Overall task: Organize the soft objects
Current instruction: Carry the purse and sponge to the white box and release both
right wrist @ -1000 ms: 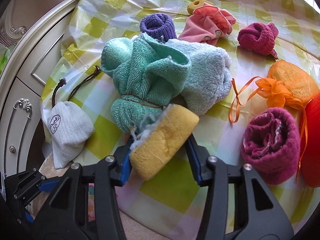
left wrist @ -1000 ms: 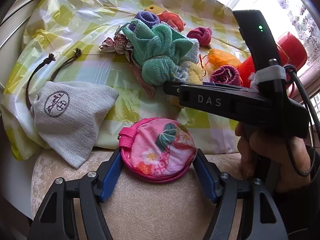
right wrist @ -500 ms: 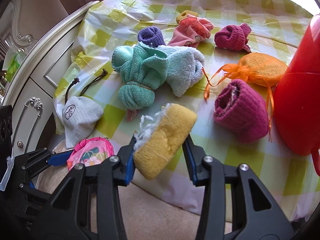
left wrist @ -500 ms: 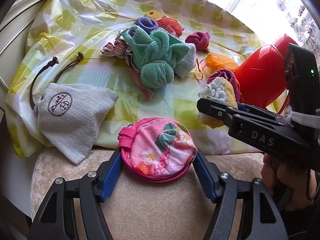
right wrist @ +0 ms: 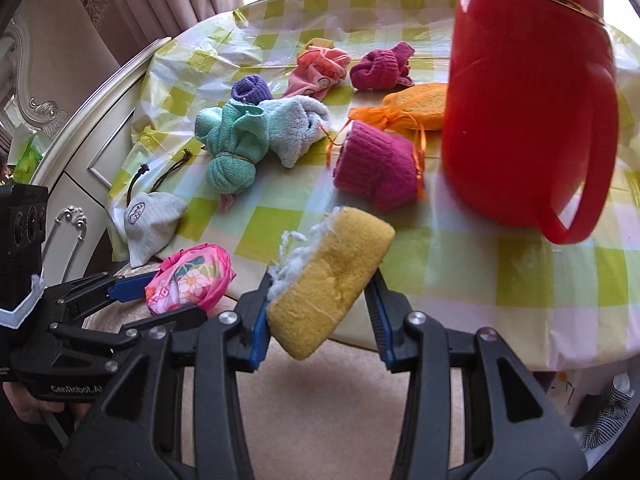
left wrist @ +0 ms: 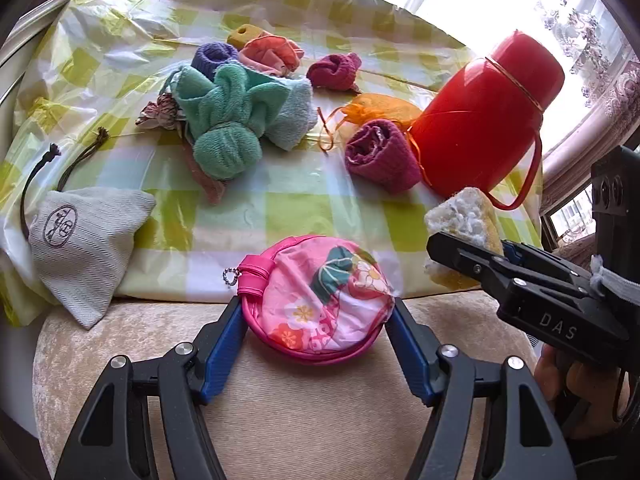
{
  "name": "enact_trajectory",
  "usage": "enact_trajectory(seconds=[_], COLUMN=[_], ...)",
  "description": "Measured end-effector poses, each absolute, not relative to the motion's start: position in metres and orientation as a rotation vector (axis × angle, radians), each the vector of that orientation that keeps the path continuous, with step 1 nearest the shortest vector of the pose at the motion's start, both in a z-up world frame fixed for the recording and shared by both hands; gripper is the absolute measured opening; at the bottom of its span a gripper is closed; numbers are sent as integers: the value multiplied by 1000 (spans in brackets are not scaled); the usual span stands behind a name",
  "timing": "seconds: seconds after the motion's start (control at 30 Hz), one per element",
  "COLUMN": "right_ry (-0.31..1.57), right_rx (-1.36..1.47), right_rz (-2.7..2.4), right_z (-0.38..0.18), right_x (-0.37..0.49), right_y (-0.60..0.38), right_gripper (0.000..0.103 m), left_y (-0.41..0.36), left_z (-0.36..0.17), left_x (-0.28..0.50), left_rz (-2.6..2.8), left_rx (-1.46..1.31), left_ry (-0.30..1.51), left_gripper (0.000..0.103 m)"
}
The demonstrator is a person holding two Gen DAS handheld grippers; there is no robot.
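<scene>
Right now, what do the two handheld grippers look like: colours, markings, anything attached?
Both are black plastic frames with silver screws and two fingers lined with ribbed blue pads. The right gripper carries white "DAS" lettering on its side, a black box mounted behind it, and a strip of white tape. The left gripper shows white "GenRobot.AI" lettering, the same kind of black box and white tape. No sleeves are visible.

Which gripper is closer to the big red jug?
Right. The right gripper, holding the yellow sponge, is just in front of the red jug; the left gripper holds the pink pouch farther away.
</scene>
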State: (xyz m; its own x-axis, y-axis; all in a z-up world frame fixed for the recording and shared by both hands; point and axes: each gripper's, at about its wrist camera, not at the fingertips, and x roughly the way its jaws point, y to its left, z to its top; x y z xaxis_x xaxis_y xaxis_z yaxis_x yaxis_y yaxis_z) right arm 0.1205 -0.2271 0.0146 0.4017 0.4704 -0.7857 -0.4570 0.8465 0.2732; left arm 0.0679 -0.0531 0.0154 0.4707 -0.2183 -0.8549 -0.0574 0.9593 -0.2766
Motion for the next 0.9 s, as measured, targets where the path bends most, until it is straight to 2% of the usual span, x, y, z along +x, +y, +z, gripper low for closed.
enact_trajectory(seconds=[0.37, 0.9], right_ry=[998, 1033], right_rx=[74, 157], right_rz=[416, 51], right_z=[17, 15], right_x=[95, 50], right_y=[-327, -499], right_gripper=[46, 46], left_y=[-128, -287], left_z=[26, 31], left_x=[80, 69], left_rz=[-278, -682], left_rx=[-205, -64], left_ry=[1063, 1103], left_gripper=[70, 70])
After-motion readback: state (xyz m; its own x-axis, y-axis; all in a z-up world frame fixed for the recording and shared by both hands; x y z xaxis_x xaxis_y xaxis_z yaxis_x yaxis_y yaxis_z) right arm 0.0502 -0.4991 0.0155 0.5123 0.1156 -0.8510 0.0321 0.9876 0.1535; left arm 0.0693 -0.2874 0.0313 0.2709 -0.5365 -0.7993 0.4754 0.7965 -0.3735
